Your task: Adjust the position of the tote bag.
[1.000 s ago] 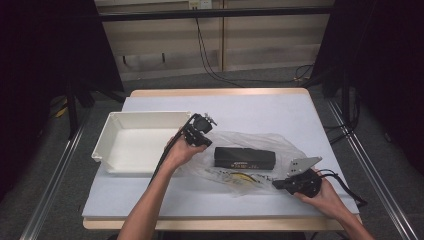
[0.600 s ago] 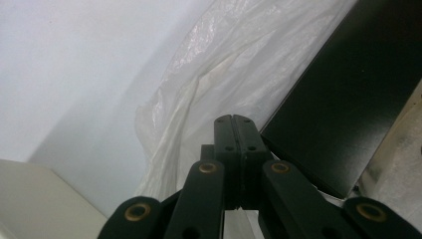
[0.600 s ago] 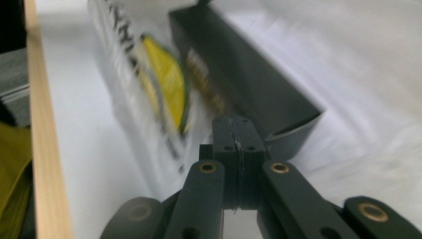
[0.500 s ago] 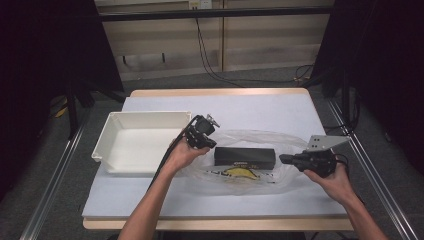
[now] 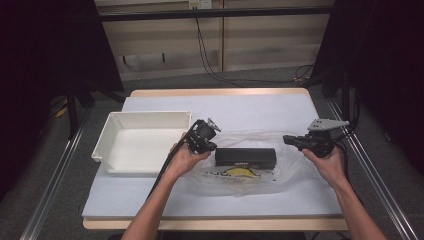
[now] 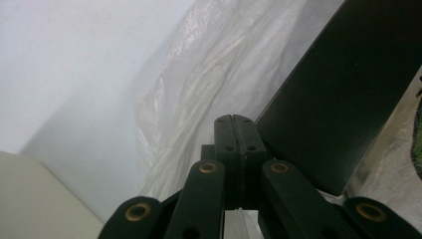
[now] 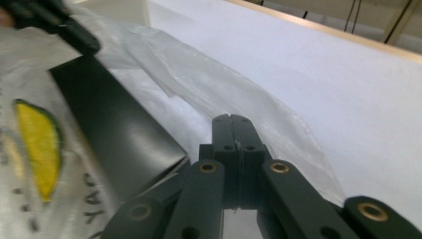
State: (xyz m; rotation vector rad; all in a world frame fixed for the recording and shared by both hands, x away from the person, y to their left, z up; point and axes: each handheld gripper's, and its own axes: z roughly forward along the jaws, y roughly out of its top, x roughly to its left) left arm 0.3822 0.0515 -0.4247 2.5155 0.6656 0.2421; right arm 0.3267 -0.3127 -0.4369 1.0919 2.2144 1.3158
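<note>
- Clearly the crinkled clear plastic bag (image 5: pixel 250 165), lying mid-table around a flat black rectangular box (image 5: pixel 245 157), should handle as light, limp and slippery.
- Both tools have jaws pressed together: left gripper (image 5: pixel 210 145) at the bag's left end, right gripper (image 5: pixel 289 140) at its right edge; whether film is pinched I cannot tell.
- Best hold: the loose edges.
- Open white table (image 5: pixel 250 107) lies beyond; a white plastic tray (image 5: pixel 145 120) sits left.

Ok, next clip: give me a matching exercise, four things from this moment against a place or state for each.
Things:
1. white tray
2. black box
3. left gripper
4. right gripper

Places or states:
A. lies on the clear plastic bag
B. shut, at the black box's left end
C. on the table's left part
D. shut, raised at the bag's right edge

Pairs: 1-C, 2-A, 3-B, 4-D
</note>
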